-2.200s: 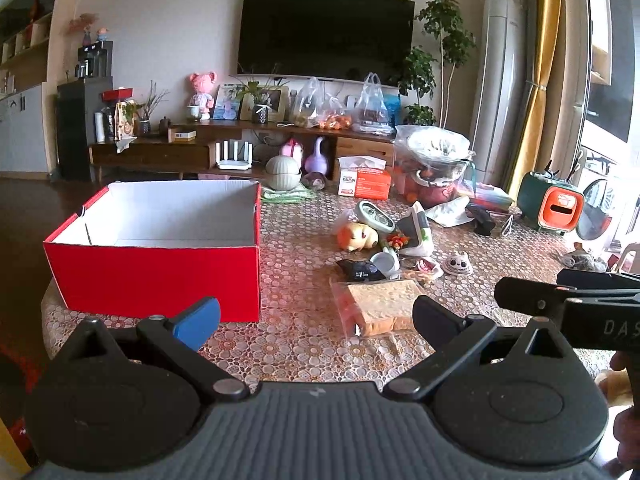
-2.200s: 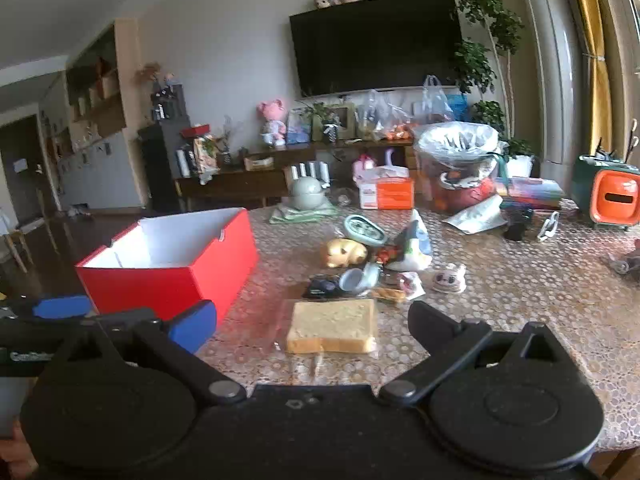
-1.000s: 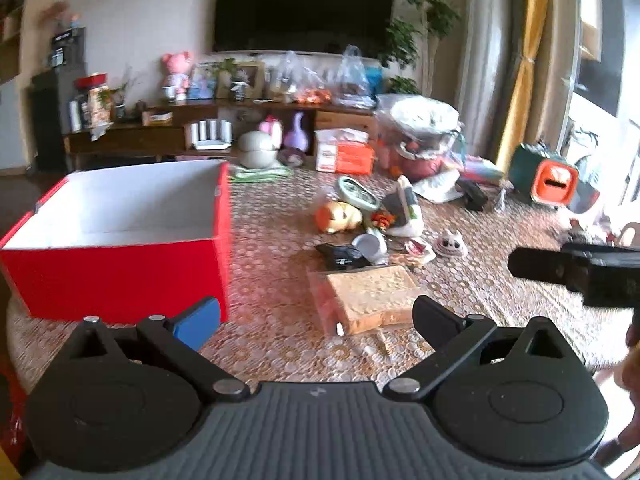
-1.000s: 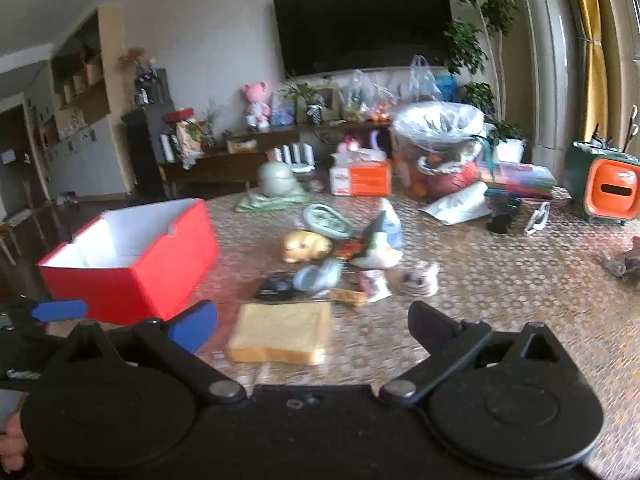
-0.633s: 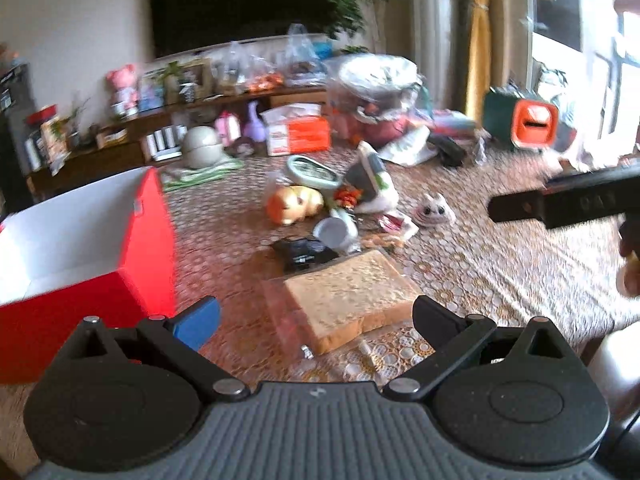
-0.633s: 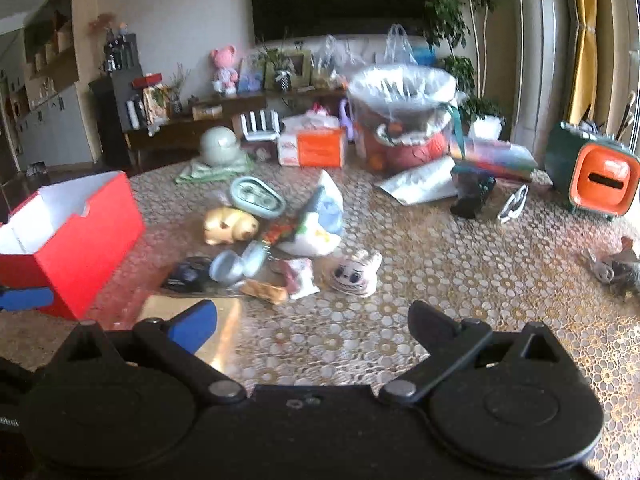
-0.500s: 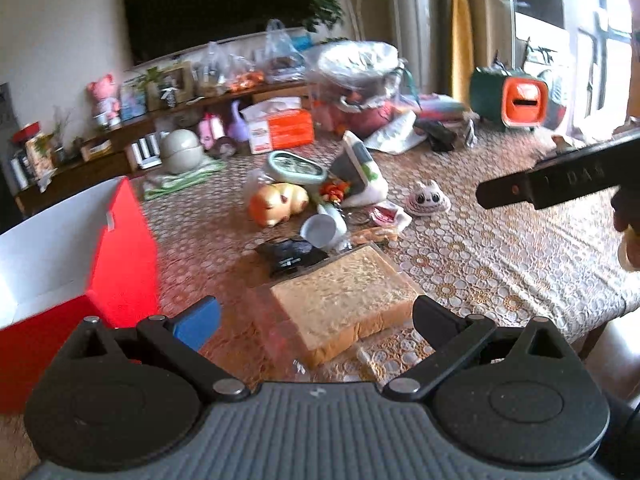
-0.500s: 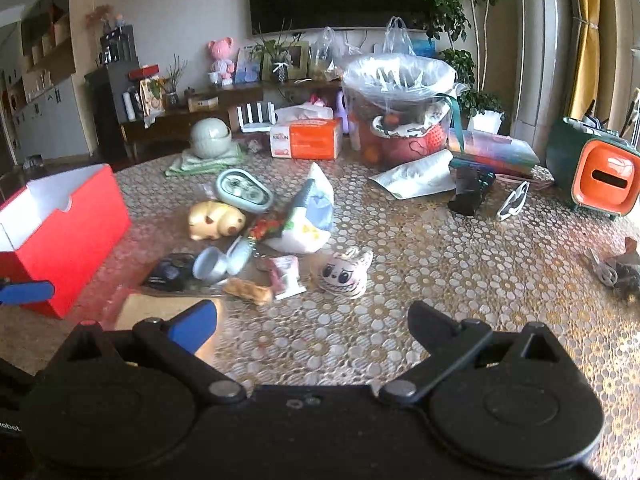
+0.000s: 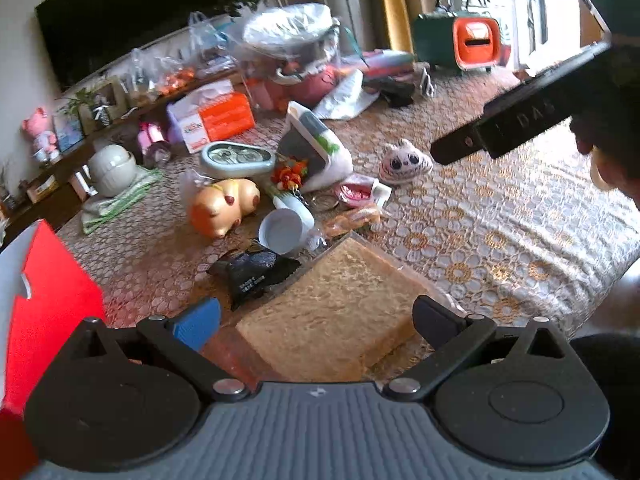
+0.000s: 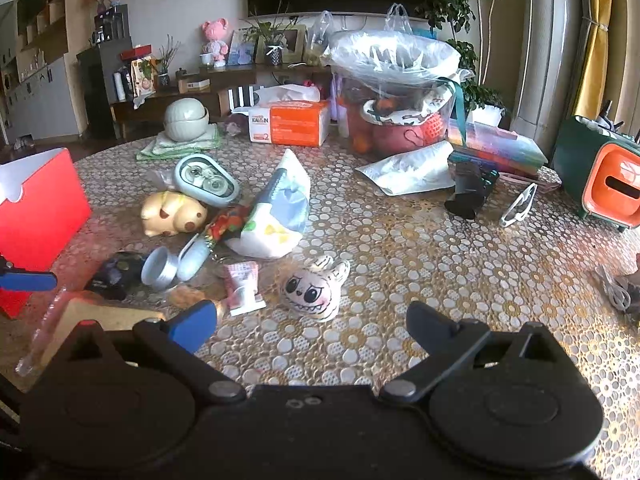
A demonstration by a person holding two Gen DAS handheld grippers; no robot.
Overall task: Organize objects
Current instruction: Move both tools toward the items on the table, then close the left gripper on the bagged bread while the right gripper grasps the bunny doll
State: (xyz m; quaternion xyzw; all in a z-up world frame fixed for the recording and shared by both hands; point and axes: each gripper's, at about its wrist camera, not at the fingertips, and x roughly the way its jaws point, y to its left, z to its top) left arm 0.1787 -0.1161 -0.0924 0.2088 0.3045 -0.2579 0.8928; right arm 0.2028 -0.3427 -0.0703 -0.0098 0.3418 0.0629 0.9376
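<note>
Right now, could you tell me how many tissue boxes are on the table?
1 that I can see: the orange and white tissue box at the table's far side, just left of the plastic-covered basket. Another could be hidden behind the clutter.

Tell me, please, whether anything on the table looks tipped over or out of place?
Yes: the small white cup lies on its side, mouth open sideways, and the piggy bank also rests on its side, in the clutter beside the bagged bread slice.

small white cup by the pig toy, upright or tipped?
Tipped. The white cup lies on its side on the table, round open mouth facing the camera, beside the pig toy.
</note>
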